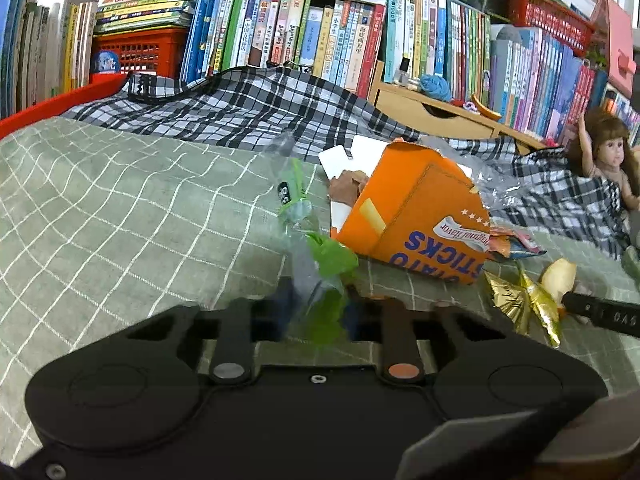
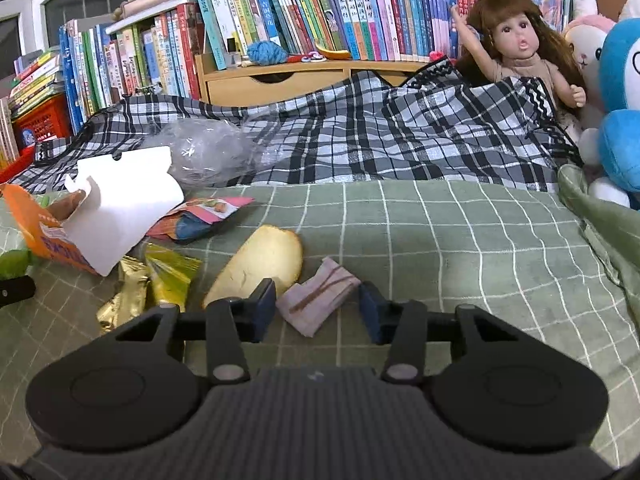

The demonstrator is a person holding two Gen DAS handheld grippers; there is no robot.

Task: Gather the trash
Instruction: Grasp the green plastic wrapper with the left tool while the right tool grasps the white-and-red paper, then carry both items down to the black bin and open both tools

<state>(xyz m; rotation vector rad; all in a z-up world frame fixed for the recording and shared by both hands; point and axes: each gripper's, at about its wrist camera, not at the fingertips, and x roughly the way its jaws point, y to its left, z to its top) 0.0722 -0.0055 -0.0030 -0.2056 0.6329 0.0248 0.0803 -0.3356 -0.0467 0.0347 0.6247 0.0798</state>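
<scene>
**Both hand-held grippers down among the litter on the bed**

The left hand-held gripper (image 1: 316, 304) has its jaws drawn narrow on a crumpled clear-and-green plastic wrapper (image 1: 320, 256). The wrapper's long axis runs away from the camera, from the fingers toward 12 o'clock, ending beside the torn orange cardboard snack box (image 1: 416, 216), which lies tipped on its side at 1 o'clock with its white flaps open toward the far side.

The right hand-held gripper (image 2: 318, 312) stands partly open around a small folded purplish paper scrap (image 2: 316, 300); the left pad seems to touch it, the right pad shows a gap. The scrap's long axis slants from 7 to 1 o'clock. Just beside it at 10 o'clock lies a pale yellow fruit peel (image 2: 260, 264), then gold foil wrappers (image 2: 152, 280) at 9 o'clock.

Everything rests on a bed covered by a green sheet with white grid lines (image 2: 460, 240), a black-and-white plaid cloth (image 2: 380, 140) bunched behind it. Packed bookshelves (image 1: 320, 28) line the wall.

Only the right view shows the scrap, a crumpled clear plastic bag (image 2: 200, 148) and blue plush toy (image 2: 620, 100); the brown-haired doll (image 2: 516, 48) appears in both.
</scene>
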